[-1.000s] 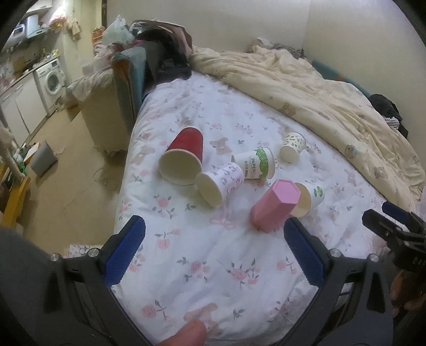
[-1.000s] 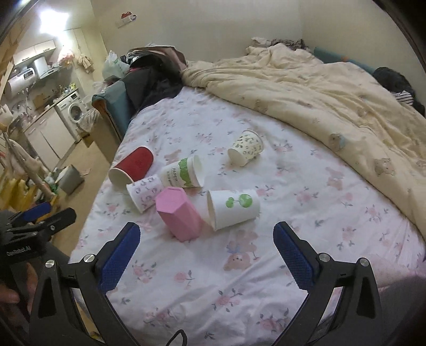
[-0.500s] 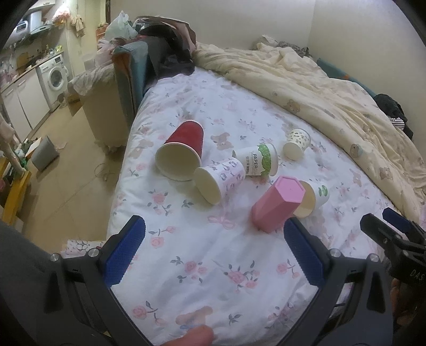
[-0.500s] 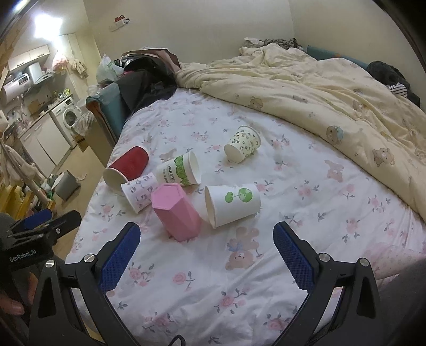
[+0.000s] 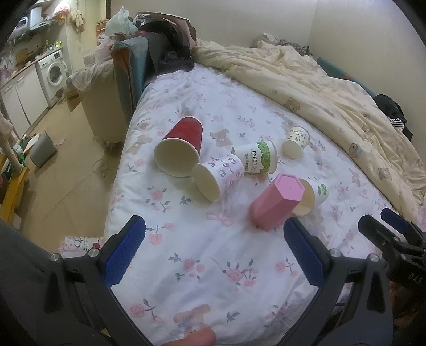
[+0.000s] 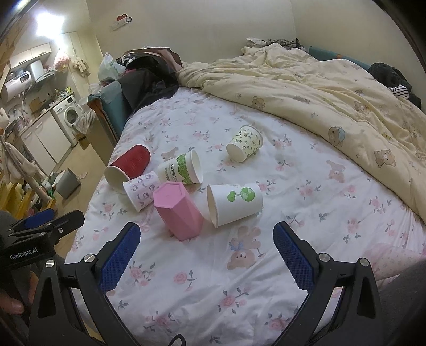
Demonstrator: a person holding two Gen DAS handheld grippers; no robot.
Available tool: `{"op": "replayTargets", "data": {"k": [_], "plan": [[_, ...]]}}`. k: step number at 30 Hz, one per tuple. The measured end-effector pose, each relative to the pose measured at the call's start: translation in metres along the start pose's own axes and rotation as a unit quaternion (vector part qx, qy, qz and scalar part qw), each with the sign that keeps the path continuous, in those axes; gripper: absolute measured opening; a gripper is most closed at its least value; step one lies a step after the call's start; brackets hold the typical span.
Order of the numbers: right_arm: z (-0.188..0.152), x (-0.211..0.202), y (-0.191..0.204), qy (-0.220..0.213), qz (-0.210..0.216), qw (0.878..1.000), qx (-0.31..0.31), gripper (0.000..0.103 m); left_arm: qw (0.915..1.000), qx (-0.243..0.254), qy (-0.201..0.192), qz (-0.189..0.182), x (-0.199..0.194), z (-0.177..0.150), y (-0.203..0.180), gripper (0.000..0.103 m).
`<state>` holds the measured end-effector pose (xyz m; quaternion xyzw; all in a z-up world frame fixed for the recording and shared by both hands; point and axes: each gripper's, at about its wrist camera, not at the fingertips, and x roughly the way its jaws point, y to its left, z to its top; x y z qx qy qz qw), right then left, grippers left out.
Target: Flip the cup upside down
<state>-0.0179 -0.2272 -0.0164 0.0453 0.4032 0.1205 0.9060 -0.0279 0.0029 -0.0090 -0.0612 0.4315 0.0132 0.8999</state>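
While both tongs (image 5: pixel 214 251) (image 6: pixel 206 251) gape empty, pink cup (image 6: pixel 177 211) stands inverted.

pink cup (image 6: pixel 177 210) looking matt smooth plastic; red cup (image 6: pixel 130 165) showing ribbed texture; bed sheet (image 6: pixel 293 213) looking soft floral cloth

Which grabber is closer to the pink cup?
Right gripper, though only slightly: the pink cup stands just ahead of its left finger. Left gripper has the cup ahead by its right finger.

light: dim warm indoor | glare: ceiling lamp (image 6: pixel 49 25) blown out | shadows: soft | edges: fisheye-bent, dark corners | focus: sharp
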Motion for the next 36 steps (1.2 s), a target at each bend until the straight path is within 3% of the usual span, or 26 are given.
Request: {"op": "replayTargets", "data": {"k": [36], "plan": [[-0.0046,0.0020,0.0047,0.006,0.009,1.000,-0.003,0.102,0.9998,0.000,0.014,-0.013,0.0035,-0.0077,-0.0084,0.103]]}}
